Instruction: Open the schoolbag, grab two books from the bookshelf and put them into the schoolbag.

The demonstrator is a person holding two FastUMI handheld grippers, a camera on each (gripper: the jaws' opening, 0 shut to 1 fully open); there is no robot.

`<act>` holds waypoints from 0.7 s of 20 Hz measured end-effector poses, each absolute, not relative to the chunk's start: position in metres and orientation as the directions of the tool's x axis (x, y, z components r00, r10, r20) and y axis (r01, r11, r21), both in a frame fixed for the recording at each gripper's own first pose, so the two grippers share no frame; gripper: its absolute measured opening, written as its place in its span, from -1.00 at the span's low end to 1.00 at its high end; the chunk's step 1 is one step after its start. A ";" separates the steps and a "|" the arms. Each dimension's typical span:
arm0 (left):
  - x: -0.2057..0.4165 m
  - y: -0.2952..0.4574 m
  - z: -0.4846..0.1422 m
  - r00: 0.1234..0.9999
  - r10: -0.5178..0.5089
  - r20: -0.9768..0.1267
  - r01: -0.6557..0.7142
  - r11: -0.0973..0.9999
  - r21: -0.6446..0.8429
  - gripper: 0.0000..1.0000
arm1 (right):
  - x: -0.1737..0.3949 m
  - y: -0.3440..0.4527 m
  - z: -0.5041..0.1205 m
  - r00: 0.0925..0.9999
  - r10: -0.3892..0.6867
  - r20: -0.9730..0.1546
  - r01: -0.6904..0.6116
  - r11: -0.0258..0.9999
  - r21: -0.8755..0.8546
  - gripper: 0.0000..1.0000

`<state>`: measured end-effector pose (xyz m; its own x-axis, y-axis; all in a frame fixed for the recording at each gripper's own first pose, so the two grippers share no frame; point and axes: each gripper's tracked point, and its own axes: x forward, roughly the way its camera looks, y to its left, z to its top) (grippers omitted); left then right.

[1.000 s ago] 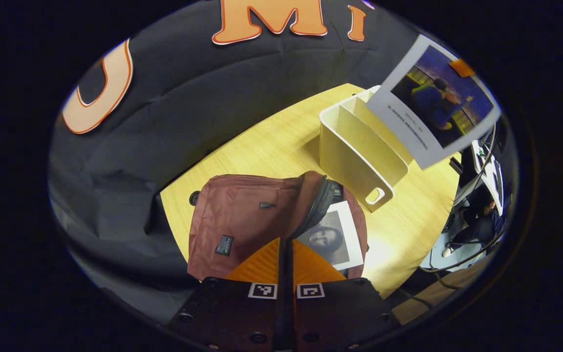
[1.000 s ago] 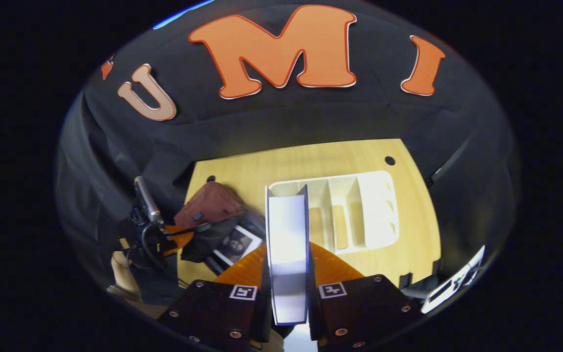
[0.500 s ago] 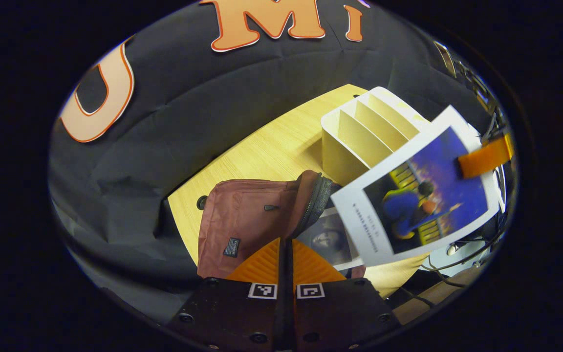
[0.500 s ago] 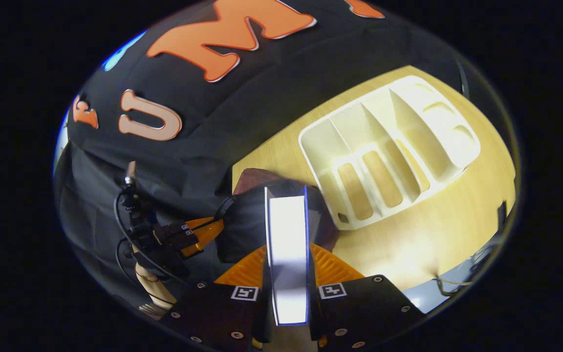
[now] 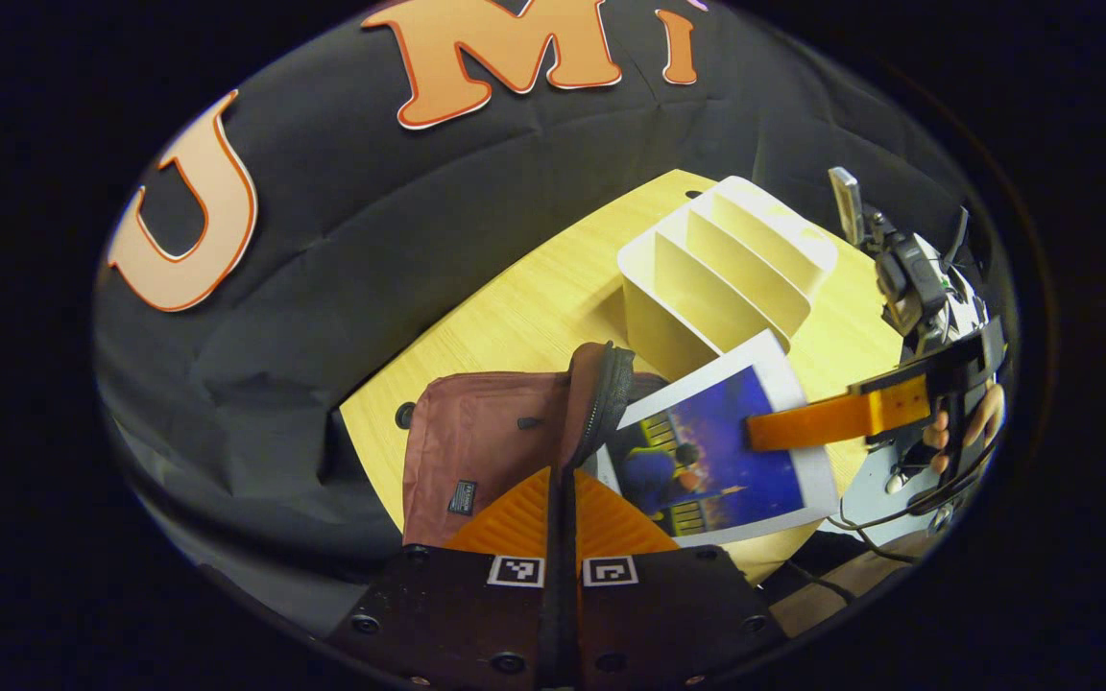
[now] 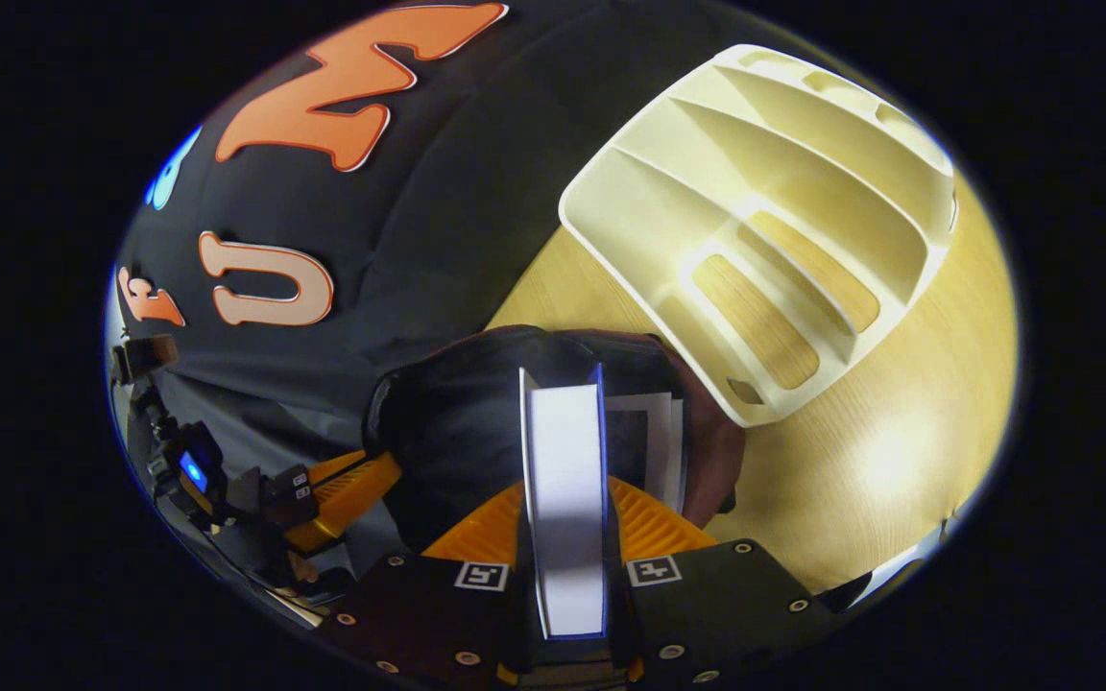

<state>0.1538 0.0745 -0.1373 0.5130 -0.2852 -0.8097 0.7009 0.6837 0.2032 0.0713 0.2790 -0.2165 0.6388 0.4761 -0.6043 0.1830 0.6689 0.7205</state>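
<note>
Schoolbag unzipped on bench, flap pinched in closed left gripper; second book clamped in right gripper over the mouth; next: lower, release.

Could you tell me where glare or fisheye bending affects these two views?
Right gripper view: glare whitens the book's page edge, a bright patch sits on the table, and the bookshelf bulges. Left gripper view: even light, the table edge curves, and the schoolbag stays sharp.
</note>
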 end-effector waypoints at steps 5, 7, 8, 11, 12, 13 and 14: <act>0.155 0.070 -0.133 0.529 -0.268 -0.805 0.705 0.667 0.241 -0.99 | 0.090 0.304 -0.234 0.655 0.486 -0.579 0.206 0.622 0.755 -0.40; 0.154 0.070 -0.131 0.527 -0.271 -0.806 0.706 0.667 0.238 -0.99 | 0.098 0.309 -0.238 0.661 0.486 -0.571 0.205 0.616 0.761 -0.40; 0.151 0.070 -0.130 0.522 -0.279 -0.806 0.711 0.665 0.230 -0.99 | 0.101 0.317 -0.239 0.661 0.489 -0.569 0.200 0.616 0.762 -0.40; 0.152 0.072 -0.129 0.532 -0.268 -0.803 0.716 0.649 0.258 -0.99 | 0.104 0.328 -0.247 0.655 0.473 -0.589 0.196 0.646 0.737 -0.36; 0.153 0.073 -0.130 0.532 -0.264 -0.804 0.714 0.651 0.259 -0.99 | 0.103 0.328 -0.250 0.650 0.455 -0.609 0.192 0.677 0.711 -0.31; 0.154 0.074 -0.130 0.531 -0.262 -0.805 0.712 0.653 0.257 -0.99 | 0.101 0.328 -0.254 0.637 0.439 -0.634 0.186 0.711 0.678 -0.26; 0.155 0.076 -0.131 0.534 -0.259 -0.805 0.707 0.658 0.257 -0.99 | 0.101 0.328 -0.257 0.626 0.425 -0.654 0.179 0.738 0.651 -0.14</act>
<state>0.1554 0.0758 -0.1310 0.5336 -0.2585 -0.8053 0.7074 0.6582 0.2574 0.1008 0.3284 -0.2571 0.6260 0.4254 -0.6536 0.1786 0.7376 0.6512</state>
